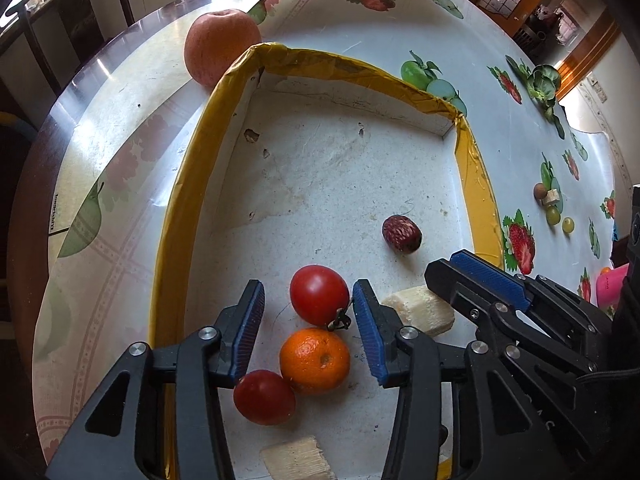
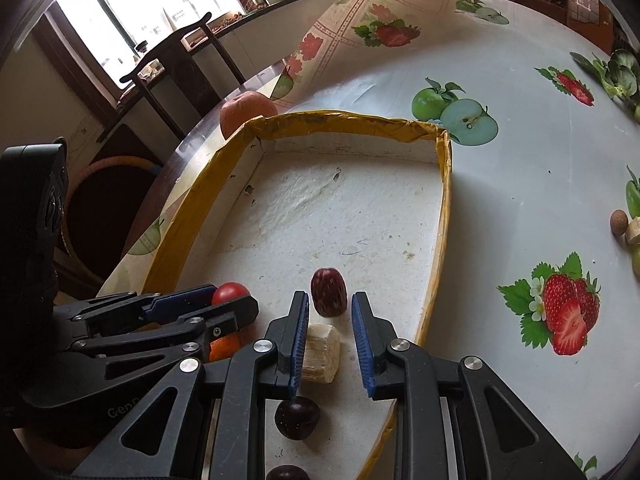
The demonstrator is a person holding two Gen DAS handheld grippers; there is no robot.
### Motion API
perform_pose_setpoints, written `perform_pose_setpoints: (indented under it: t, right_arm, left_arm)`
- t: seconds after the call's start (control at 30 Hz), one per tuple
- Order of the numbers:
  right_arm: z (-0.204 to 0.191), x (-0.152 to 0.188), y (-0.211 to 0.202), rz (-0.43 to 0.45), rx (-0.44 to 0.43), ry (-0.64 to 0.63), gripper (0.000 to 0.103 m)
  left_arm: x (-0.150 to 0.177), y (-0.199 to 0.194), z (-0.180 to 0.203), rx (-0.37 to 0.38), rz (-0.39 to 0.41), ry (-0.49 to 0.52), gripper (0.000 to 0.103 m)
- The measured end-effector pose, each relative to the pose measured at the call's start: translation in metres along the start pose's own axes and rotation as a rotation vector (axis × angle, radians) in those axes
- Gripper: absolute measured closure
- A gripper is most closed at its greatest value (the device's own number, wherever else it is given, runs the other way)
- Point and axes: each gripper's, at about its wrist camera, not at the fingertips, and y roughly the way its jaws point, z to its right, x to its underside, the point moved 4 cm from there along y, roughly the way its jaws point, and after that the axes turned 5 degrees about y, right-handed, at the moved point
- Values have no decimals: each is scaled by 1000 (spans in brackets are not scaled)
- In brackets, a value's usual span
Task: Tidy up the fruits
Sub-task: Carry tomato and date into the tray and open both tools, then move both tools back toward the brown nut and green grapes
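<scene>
left gripper (image 1: pixel 308 320) fingers apart round the tomato (image 1: pixel 319 294) in the tray (image 1: pixel 182 184); smooth, soft, light, so pinch its middle gently. right gripper (image 2: pixel 330 334) fingers apart, w/ cane chunk (image 2: pixel 320 354) between.

I'm seeing open tray (image 1: pixel 188 184) floor filling the upper middle of both frames. Low in the left frame, a tomato (image 1: pixel 319 295) and an orange (image 1: pixel 315 361) are crowding my left gripper (image 1: pixel 308 332); my right gripper (image 2: pixel 330 338) is straddling a pale chunk (image 2: pixel 320 354).
</scene>
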Motion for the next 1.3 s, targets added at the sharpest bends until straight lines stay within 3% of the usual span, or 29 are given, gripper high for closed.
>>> perform_pose_setpoints:
  t: [0.13, 0.5, 1.3]
  right_arm:
    - [4, 2, -6, 5, -6, 17, 75]
    - [26, 7, -54, 79, 13, 60, 75]
    - [162, 48, -128, 157, 148, 294, 75]
  left_arm:
    - [-1, -8, 3, 4, 22, 2, 50]
    - [-6, -29, 32, 20, 65, 49, 50]
    - [-3, -28, 134, 98, 55, 182, 50]
